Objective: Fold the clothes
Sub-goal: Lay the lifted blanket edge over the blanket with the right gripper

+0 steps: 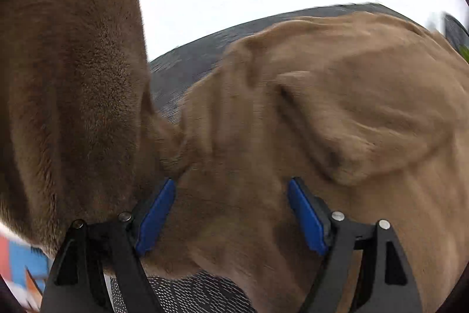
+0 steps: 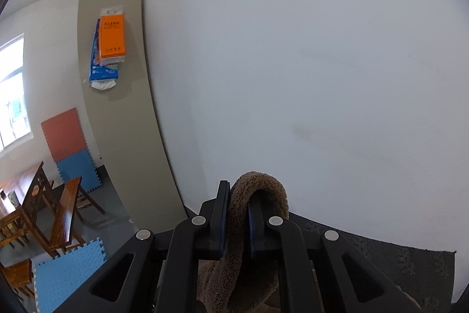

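Hanging in a tall fuzzy drape at the far left of the left wrist view, the brown garment (image 1: 73, 84) spills rightward over the dark patterned surface (image 1: 187, 63), likely lifted to carry a fold across. The left gripper (image 1: 231, 213) stands spread wide with cloth between its 2 blue pads (image 1: 155, 216), pinching nothing. The right gripper (image 2: 238, 222) is clamped on a looped edge, held high against the white wall (image 2: 293, 63).

1 brown garment (image 1: 337, 107), 2 grippers (image 1: 231, 213) (image 2: 238, 217), 2 tissue packs (image 2: 112, 37).
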Available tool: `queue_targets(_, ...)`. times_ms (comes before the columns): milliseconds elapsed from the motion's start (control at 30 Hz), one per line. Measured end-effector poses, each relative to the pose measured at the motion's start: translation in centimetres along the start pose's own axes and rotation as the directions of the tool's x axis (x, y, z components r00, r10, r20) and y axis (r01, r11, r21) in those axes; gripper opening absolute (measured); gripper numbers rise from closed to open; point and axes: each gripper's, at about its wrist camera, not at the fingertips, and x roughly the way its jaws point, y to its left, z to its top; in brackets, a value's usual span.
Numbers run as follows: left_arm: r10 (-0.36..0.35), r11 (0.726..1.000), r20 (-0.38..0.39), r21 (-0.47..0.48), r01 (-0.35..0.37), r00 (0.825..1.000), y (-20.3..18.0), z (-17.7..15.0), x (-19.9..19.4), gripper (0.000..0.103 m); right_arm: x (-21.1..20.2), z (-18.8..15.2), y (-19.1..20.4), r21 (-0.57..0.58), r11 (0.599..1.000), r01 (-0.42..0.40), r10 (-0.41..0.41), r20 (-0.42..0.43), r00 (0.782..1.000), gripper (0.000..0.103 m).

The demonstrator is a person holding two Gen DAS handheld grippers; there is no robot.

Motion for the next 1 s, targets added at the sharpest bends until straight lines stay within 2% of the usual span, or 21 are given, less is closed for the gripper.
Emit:
queue_targets(100,-0.098,0.995,0.001,0.012,0.098,0.995,-0.8,-0.4,-0.6,0.083,-2.6,-1.6,-3.1,0.063,0.997,0.036,-0.037,0.019,0.999,0.012)
queue_targets(200,-0.196,0.980,-0.001,0.021,0.196,0.981,-1.5,-0.8,-1.2,0.083,-5.3,-4.4,-7.3,0.170,0.982,0.083,-0.088,0.021,0.996,0.012)
queue_targets(267,-0.224,0.974,-0.020,-0.031,0.223,0.974,-1.0,-1.5,-0.9,0.083,-6.7,-7.0,-10.4,0.252,0.959,0.129,-0.130,-0.011,0.991,0.012)
queue_targets(400,-0.249,0.965,-0.032,-0.091,0.246,0.968,-0.6,-2.1,-1.3,0.083,-7.2,-14.0,-16.0,0.376,0.891,0.255,-0.208,-0.161,0.965,0.012)
queue_targets(467,-0.255,0.962,-0.038,-0.109,0.250,0.966,-0.7,-2.1,-1.4,0.083,-6.2,-17.5,-18.1,0.402,0.865,0.301,-0.212,-0.251,0.945,0.012)
queue_targets(533,-0.254,0.962,-0.043,-0.113,0.248,0.966,-0.9,-2.2,-1.6,0.083,-4.9,-20.9,-20.0,0.417,0.832,0.366,-0.232,-0.337,0.913,0.012)
queue_targets(667,-0.241,0.966,-0.056,-0.105,0.234,0.969,-1.6,-2.3,-2.4,0.083,-4.3,-27.1,-23.7,0.503,0.771,0.390,-0.172,-0.426,0.888,0.013)
queue_targets(733,-0.240,0.967,-0.061,-0.106,0.233,0.969,-1.8,-2.4,-2.8,0.083,-5.5,-27.7,-24.2,0.542,0.755,0.369,-0.163,-0.389,0.907,0.023)
queue_targets(767,-0.241,0.966,-0.064,-0.109,0.233,0.968,-1.8,-2.4,-2.9,0.083,-6.2,-28.0,-24.5,0.562,0.746,0.358,-0.160,-0.371,0.915,0.044)
queue_targets(800,-0.243,0.965,-0.065,-0.116,0.235,0.968,-1.4,-3.0,-3.4,0.083,-6.8,-28.3,-24.7,0.581,0.737,0.346,-0.156,-0.352,0.923,0.072)
queue_targets(833,-0.245,0.964,-0.065,-0.122,0.236,0.967,-1.0,-3.6,-4.0,0.084,-7.5,-28.7,-25.0,0.599,0.728,0.334,-0.153,-0.333,0.931,0.082)
queue_targets(900,-0.243,0.964,-0.063,-0.127,0.234,0.968,-1.1,-3.9,-4.3,0.084,-8.7,-29.2,-25.4,0.632,0.712,0.306,-0.146,-0.294,0.945,0.085)
queue_targets(967,-0.237,0.966,-0.063,-0.124,0.228,0.970,-1.3,-4.0,-4.8,0.084,-10.0,-29.2,-24.8,0.623,0.737,0.261,-0.127,-0.252,0.959,0.085)
queue_targets(1000,-0.234,0.966,-0.063,-0.124,0.225,0.970,-1.3,-4.0,-4.9,0.084,-10.5,-29.1,-24.2,0.592,0.765,0.255,-0.124,-0.253,0.959,0.085)
